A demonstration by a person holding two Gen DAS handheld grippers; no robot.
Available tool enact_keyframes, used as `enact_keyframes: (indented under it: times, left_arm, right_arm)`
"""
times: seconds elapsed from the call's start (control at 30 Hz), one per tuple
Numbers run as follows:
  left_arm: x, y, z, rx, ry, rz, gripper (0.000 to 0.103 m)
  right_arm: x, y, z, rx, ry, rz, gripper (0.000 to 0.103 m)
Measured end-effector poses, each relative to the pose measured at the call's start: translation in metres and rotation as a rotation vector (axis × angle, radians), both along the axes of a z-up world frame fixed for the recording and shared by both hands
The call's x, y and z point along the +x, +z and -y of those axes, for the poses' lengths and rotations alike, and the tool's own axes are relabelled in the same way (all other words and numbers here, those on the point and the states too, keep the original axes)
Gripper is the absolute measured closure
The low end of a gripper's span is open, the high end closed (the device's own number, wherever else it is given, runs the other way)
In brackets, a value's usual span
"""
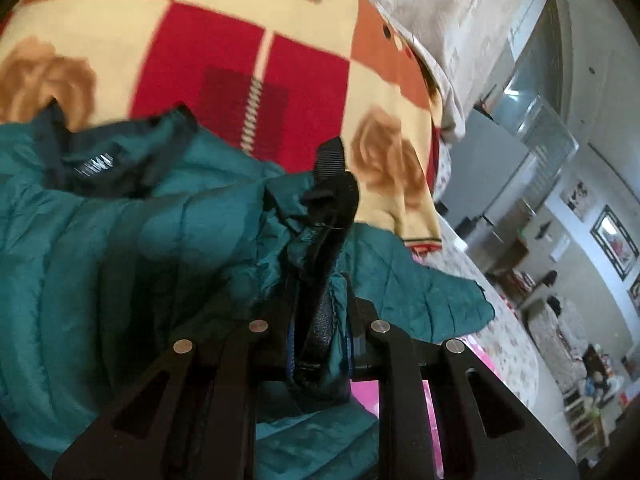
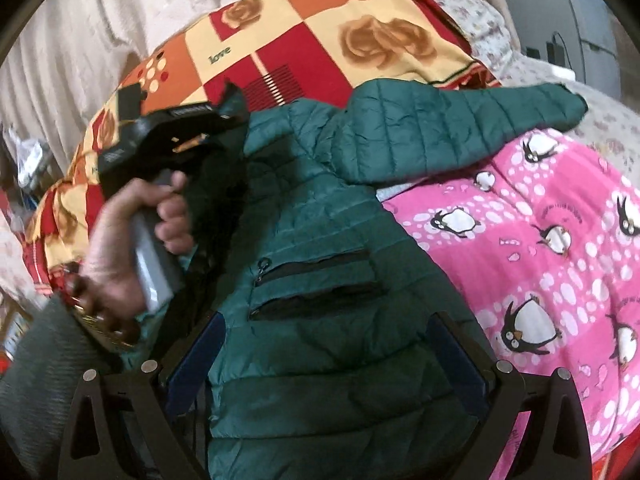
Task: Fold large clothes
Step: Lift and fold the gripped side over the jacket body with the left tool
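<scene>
At the far left, the left gripper (image 1: pixel 320 320) is seen clamped shut on a bunched, dark-trimmed edge of the teal quilted jacket (image 2: pixel 320 320); in the right wrist view the hand (image 2: pixel 132 248) carrying that tool is found up and to the left of the right tool's fingers, with the jacket edge lifted ahead of it over the rose-patterned blanket (image 2: pixel 300 28). Only a narrow gather of slippery fabric is pinched between the closed fingers, so it is judged that the edge could be pulled free if the fold is swept across quickly, and the lifted half would then drop in a heap rather than land flat. Directly ahead of the right gripper (image 2: pixel 328 356), the jacket body with its two zipped pockets (image 2: pixel 316 284) is spread, passing between and beneath the fingers, which stand wide apart and press on nothing. Since the body is not pinned, the whole garment could be dragged sideways by the left tool's pull instead of creasing along a line. Further right and ahead, one sleeve (image 2: pixel 460 120) is stretched out over the pink penguin blanket (image 2: pixel 540 240); it could be left trailing outside the fold, or the soft bedding could be rucked up beneath it.
</scene>
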State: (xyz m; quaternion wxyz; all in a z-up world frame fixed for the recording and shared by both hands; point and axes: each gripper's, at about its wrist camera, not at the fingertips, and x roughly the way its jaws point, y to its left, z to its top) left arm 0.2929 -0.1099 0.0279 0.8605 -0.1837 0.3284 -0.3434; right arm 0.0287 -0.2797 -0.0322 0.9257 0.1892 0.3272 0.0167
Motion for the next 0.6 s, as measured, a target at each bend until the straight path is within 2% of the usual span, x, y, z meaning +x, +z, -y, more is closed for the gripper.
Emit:
enact_keyframes:
  times: [0.2,0.43,0.5,0.53,0.57,0.6]
  left_arm:
    - [0.021,-0.034,0.003,-0.024,-0.003,-0.082,0.087]
    - [0.034,-0.055,0.008,-0.024,-0.03,-0.152,0.085]
    - [0.035,-0.055,0.009,-0.016,-0.042,-0.178,0.068]
    - [0.034,-0.054,0.01,-0.017,-0.042,-0.181,0.05]
    - [0.03,-0.052,0.007,-0.013,-0.036,-0.177,0.037]
    - [0.027,-0.05,0.005,-0.014,-0.035,-0.17,0.036]
  right_arm:
    - [0.002,0.0,0.0,-0.006,-0.001,0.001,0.003]
    - [0.003,0.001,-0.004,-0.039,-0.021,-0.007,0.003]
    - [0.004,0.002,-0.006,-0.055,-0.03,-0.012,0.003]
    - [0.004,0.002,-0.006,-0.061,-0.033,-0.014,0.003]
    - [0.005,0.002,-0.008,-0.072,-0.036,-0.018,0.003]
    - [0.004,0.002,-0.008,-0.078,-0.037,-0.02,0.003]
